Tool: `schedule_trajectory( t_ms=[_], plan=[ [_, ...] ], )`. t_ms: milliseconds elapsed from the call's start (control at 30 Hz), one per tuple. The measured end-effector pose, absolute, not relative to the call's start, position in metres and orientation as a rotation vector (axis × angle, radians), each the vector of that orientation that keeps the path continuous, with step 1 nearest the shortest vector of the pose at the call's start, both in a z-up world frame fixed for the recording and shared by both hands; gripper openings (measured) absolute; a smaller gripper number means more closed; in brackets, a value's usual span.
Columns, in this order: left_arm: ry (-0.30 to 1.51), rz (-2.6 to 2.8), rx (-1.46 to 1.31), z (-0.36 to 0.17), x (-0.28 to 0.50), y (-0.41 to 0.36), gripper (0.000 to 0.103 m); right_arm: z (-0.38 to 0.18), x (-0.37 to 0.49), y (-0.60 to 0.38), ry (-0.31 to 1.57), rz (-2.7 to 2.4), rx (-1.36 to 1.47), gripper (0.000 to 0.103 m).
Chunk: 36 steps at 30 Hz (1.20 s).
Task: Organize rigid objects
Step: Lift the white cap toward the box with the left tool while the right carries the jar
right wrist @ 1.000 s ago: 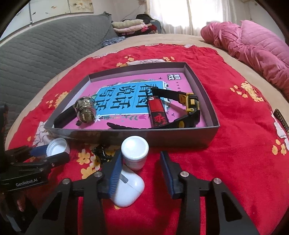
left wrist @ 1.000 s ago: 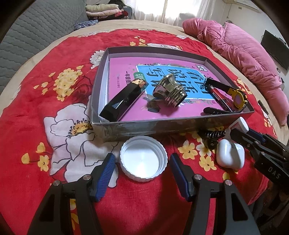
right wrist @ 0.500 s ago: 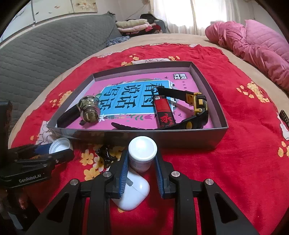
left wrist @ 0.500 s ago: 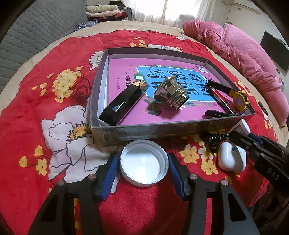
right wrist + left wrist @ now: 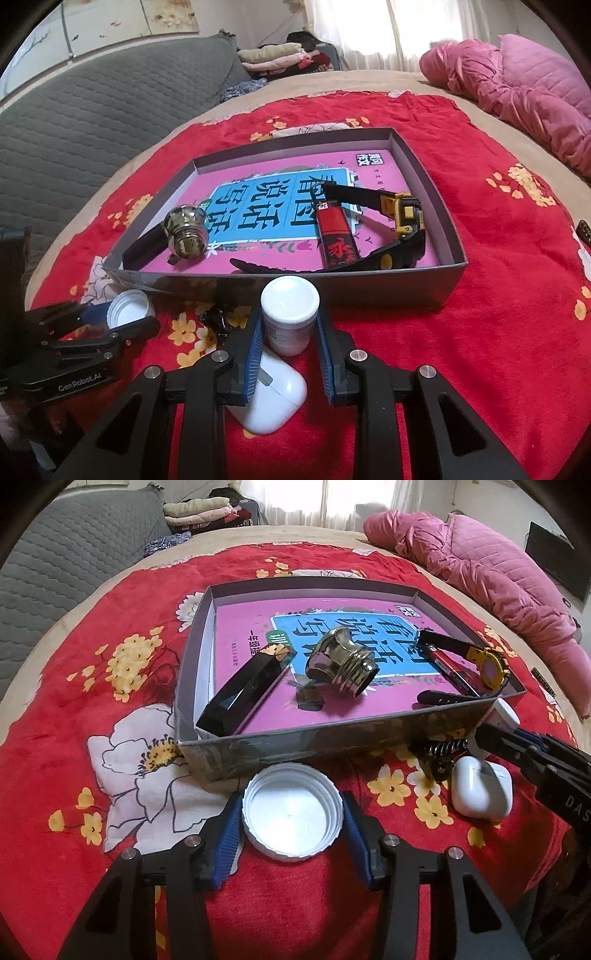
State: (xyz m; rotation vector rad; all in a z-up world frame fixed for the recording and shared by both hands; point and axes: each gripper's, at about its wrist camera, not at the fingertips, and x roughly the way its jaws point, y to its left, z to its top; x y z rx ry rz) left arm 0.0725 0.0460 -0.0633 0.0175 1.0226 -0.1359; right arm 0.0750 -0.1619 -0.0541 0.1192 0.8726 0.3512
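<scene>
Two grippers work side by side at the near wall of the shallow grey box (image 5: 295, 734), which sits on a red flowered blanket (image 5: 74, 760) spread over the bed. On the left, the left gripper (image 5: 291, 814) has just been closing its fingers around the white cap (image 5: 291, 810); the cap lies open side up on the blanket just in front of the box, and the blue pads now hug its ribbed rim, so it looks grasped for a lift. Further right lie a black spring clip (image 5: 439, 753) and a white earbud case (image 5: 480, 790), both outside the box and awaiting their turn. Rightmost, the right gripper (image 5: 290, 332) has clenched its fingers on the small white bottle (image 5: 290, 317), which stands upright just beside the box wall. Inside already rest a black faceted bar (image 5: 243, 694), a brass fitting (image 5: 343, 661), a red lighter (image 5: 334, 236) and a yellow-faced watch (image 5: 402, 221), so both held things probably go there.
</scene>
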Motion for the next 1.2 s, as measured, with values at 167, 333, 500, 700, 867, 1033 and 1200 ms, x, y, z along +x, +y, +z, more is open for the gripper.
schedule_trajectory(
  t_ms=[167,333,500,700,867,1033,1200],
  plan=[
    [1.023,-0.145,-0.012,-0.059,0.07,0.053,0.051,-0.049,0.07,-0.163,0.857,0.367,0.126,0.028],
    [1.022,-0.152,-0.037,-0.054,0.067,0.057,0.051,-0.043,0.066,-0.162,0.838,0.374,0.116,0.028],
    [1.013,-0.16,-0.057,-0.048,0.064,0.06,0.051,-0.041,0.061,-0.166,0.834,0.371,0.127,0.028],
    [0.987,-0.177,-0.07,-0.037,0.059,0.062,0.051,-0.036,0.057,-0.168,0.823,0.369,0.128,0.028],
    [0.966,-0.187,-0.071,-0.028,0.053,0.061,0.051,-0.031,0.052,-0.169,0.808,0.371,0.125,0.028],
    [0.941,-0.188,-0.057,-0.021,0.05,0.058,0.051,-0.024,0.049,-0.173,0.785,0.372,0.139,0.028],
    [0.918,-0.191,-0.04,-0.015,0.047,0.055,0.051,-0.016,0.046,-0.177,0.751,0.37,0.148,0.028]
  ],
)
